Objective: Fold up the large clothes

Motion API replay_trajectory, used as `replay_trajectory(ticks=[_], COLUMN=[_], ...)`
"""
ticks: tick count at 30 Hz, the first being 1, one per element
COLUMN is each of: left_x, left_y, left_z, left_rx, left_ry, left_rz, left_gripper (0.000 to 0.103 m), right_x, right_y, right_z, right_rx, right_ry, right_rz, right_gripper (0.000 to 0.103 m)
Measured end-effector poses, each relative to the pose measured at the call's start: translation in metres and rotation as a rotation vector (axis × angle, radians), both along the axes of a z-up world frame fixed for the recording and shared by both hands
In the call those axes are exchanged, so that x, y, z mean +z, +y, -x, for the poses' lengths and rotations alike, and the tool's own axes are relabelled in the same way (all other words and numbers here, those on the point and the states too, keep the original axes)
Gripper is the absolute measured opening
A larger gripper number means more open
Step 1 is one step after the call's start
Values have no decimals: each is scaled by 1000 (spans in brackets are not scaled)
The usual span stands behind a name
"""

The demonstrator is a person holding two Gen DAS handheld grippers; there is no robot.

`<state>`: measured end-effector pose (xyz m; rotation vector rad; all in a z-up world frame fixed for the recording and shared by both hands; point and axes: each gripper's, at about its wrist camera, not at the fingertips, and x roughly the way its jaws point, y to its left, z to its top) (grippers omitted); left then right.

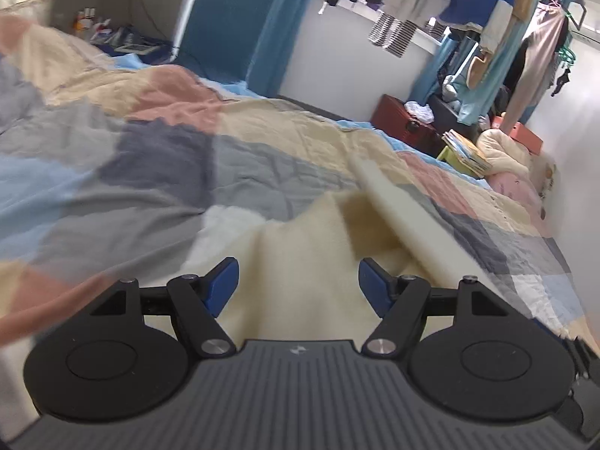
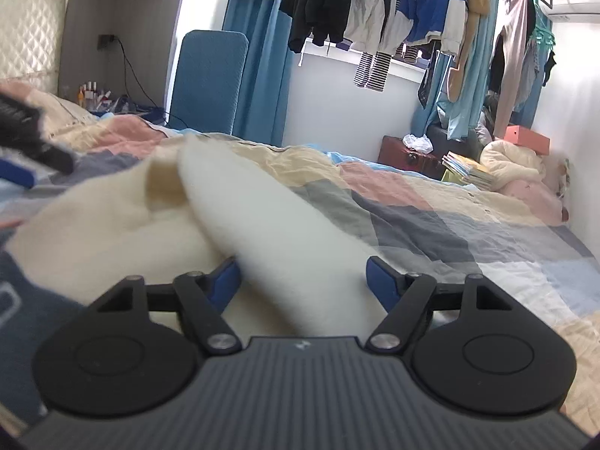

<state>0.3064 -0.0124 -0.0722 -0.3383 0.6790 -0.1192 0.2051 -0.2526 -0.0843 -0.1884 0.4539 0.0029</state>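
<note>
A cream fleece garment [image 1: 300, 255] lies rumpled on the patchwork quilt [image 1: 157, 172] of a bed. In the left wrist view my left gripper [image 1: 298, 285] hovers over its near part, jaws wide apart, with nothing pressed between the blue pads. A raised fold of the garment [image 1: 393, 202] runs off to the right. In the right wrist view my right gripper [image 2: 302, 281] stands open, and a thick fold of the same garment [image 2: 262, 217] lies between its blue pads. One blue finger [image 2: 15, 176] of the left gripper shows blurred at the far left.
The quilt [image 2: 431, 225] stretches ahead. A blue chair [image 2: 210, 82] stands beyond the bed. Hung clothes [image 2: 420, 11] fill a rack by the window. A red trunk [image 2: 405, 157], stacked books [image 2: 465, 170] and a cream bedding pile [image 2: 513, 167] sit by the right wall. Dark blue cloth [image 2: 22, 300] lies near left.
</note>
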Motion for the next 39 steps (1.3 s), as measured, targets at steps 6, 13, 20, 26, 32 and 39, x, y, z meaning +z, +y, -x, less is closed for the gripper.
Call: replay_trajectory(ticks=[6,13,20,26,32,39], left_x=[-10,-35,10,59,77,42], left_y=[-35,-55,-29,-25,-15,16], left_z=[-62,-117,-59,48,166,250], left_rx=[-39,8,-14,-74,-139,-97], left_ry=[-6,68,-33,-152,-222,-188], left_rz=[-42,-233,-133,-114,-144,-40], left_gripper=[74,13,10,10,9,9], right_x=[5,-3,-21,-19,-13,-7], right_y=[-35,-90,-130,-142,-169,-165], right_z=[-11,-21,-21,-6,24,52], right_rx=[-120,-422,-608,-661,-763,-727], right_ry=[-46,-107,-75,-73,1,131], right_rz=[-137,-190,-321,-379,-442,-502], right_gripper=[19,16,16,16,16,18])
